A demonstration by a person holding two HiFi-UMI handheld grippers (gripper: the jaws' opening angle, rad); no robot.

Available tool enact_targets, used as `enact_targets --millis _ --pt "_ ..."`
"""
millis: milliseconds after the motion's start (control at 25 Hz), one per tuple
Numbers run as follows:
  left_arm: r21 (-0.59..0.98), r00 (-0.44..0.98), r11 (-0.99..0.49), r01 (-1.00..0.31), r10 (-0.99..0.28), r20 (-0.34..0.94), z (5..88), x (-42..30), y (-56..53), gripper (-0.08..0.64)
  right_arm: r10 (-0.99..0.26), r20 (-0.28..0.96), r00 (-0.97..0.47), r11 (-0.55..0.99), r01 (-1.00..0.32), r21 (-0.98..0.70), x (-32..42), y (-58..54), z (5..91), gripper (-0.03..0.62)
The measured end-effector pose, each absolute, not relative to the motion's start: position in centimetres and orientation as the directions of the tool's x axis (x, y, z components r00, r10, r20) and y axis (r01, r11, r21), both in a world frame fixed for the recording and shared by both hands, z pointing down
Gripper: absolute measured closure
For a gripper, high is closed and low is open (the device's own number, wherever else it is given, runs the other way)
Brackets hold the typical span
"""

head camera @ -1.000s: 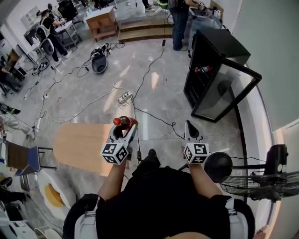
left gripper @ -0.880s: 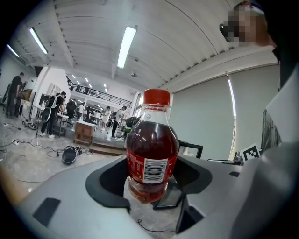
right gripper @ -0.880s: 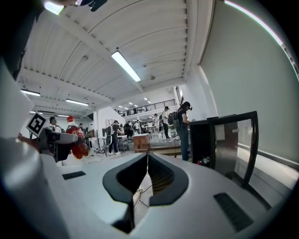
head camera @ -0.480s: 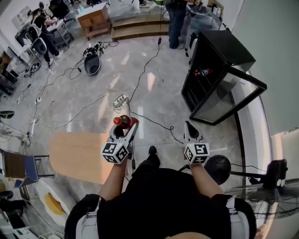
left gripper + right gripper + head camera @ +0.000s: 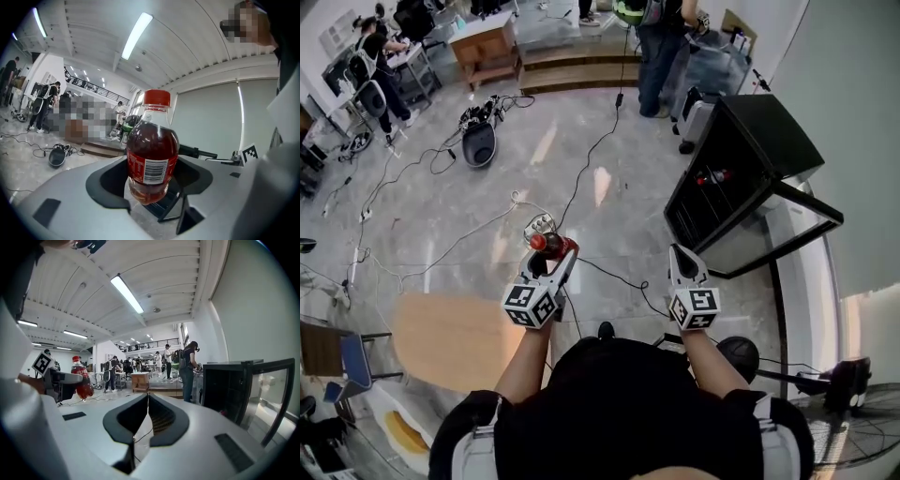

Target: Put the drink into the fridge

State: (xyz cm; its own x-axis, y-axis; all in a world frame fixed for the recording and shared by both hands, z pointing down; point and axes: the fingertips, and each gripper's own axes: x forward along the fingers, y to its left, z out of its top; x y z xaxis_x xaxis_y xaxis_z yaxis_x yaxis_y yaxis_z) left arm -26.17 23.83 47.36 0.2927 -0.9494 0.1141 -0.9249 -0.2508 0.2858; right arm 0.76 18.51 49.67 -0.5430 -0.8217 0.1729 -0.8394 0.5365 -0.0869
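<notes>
In the left gripper point(image 5: 554, 253), drink bottle point(image 5: 546, 243) clamped, right gripper point(image 5: 680, 253) fingers together

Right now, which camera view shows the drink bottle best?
The left gripper view: the drink bottle fills the centre, red cap, label and barcode visible, clamped in the left gripper. The head view shows it only small, from above; the right gripper view shows it small and distant at far left.

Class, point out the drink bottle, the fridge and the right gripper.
drink bottle point(image 5: 150, 166), left gripper view, on its label.
fridge point(image 5: 769, 134), head view, on its black top.
right gripper point(image 5: 678, 249), head view, between its fingertips.
</notes>
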Motion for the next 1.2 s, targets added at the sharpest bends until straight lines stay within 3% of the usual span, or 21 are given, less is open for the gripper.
enact_targets --millis 560,1200 --pt "0.338 0.333 -0.284 -0.897 -0.938 0.097 49.4 -29.8 12.4 0.249 -0.845 0.208 -0.493 0.483 -0.870 -0.097 -1.0 8.4 51.7 0.571" --pt "0.312 0.289 -0.248 -0.917 -0.953 0.091 48.1 -30.2 -8.0 0.249 -0.805 0.140 -0.576 0.568 -0.818 -0.097 -2.3 -14.5 50.3 0.569"
